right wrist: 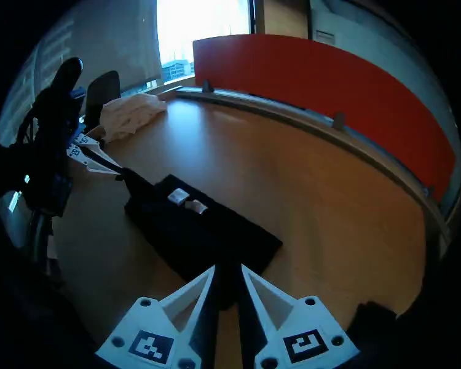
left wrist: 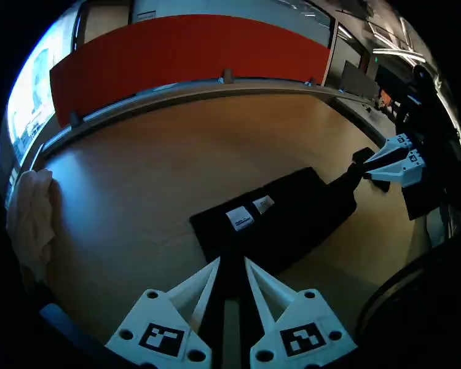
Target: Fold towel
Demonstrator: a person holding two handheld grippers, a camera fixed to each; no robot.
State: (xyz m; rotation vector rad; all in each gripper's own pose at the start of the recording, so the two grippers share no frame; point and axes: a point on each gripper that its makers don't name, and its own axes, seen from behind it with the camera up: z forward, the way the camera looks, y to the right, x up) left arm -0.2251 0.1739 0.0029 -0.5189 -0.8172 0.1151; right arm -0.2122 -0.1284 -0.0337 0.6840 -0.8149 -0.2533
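- black towel lying stretched out on the wooden table
- left gripper pinched tight on one end of it
- right gripper clamped on the opposite end
- pale cloth bunched at table's edge

One black towel, two white labels and one pale cloth are counted on the table; two grippers are counted, the left gripper and the right gripper.
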